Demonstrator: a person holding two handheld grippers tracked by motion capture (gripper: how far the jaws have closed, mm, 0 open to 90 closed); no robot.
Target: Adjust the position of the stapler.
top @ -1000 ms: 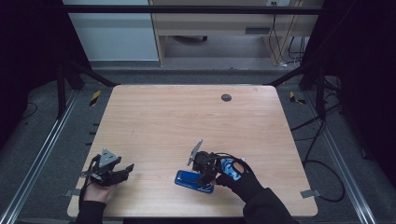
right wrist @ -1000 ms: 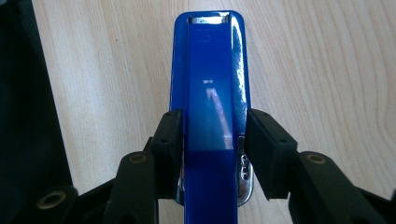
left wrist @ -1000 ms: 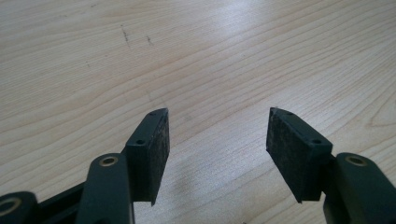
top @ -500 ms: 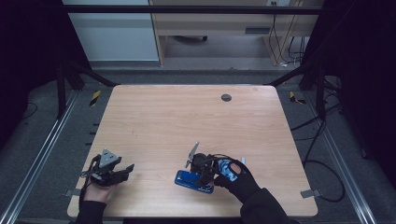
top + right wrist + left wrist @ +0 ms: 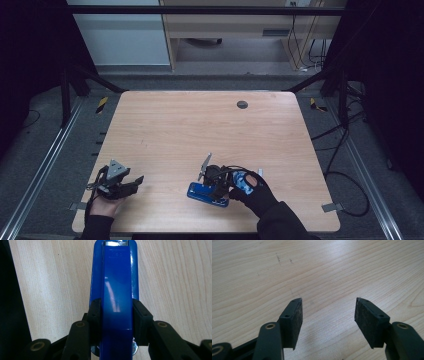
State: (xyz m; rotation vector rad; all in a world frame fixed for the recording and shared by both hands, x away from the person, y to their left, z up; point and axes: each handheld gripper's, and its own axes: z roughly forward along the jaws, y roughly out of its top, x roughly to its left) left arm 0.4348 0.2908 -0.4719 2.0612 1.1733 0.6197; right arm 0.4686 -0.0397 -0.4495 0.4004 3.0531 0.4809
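Observation:
A glossy blue stapler (image 5: pixel 116 290) lies on the wooden table (image 5: pixel 200 130) near its front edge, seen in the high view as the blue stapler (image 5: pixel 201 192). My right gripper (image 5: pixel 117 315) is shut on it, one black pad on each side of its top arm; the right gripper (image 5: pixel 216 186) points left along the stapler. At the front left corner, my left gripper (image 5: pixel 131 183) rests low over the table. Its jaws stand wide apart in the left gripper view, the left gripper (image 5: pixel 328 312) holding nothing, with bare wood between the pads.
A small dark round grommet (image 5: pixel 242 104) sits in the table's far right part. The table's front edge runs just behind both hands. Metal rails (image 5: pixel 45 165) flank the table, and cables (image 5: pixel 345 175) lie on the floor at the right.
The right gripper with the stapler has shifted slightly toward the front edge. The left gripper has stayed put.

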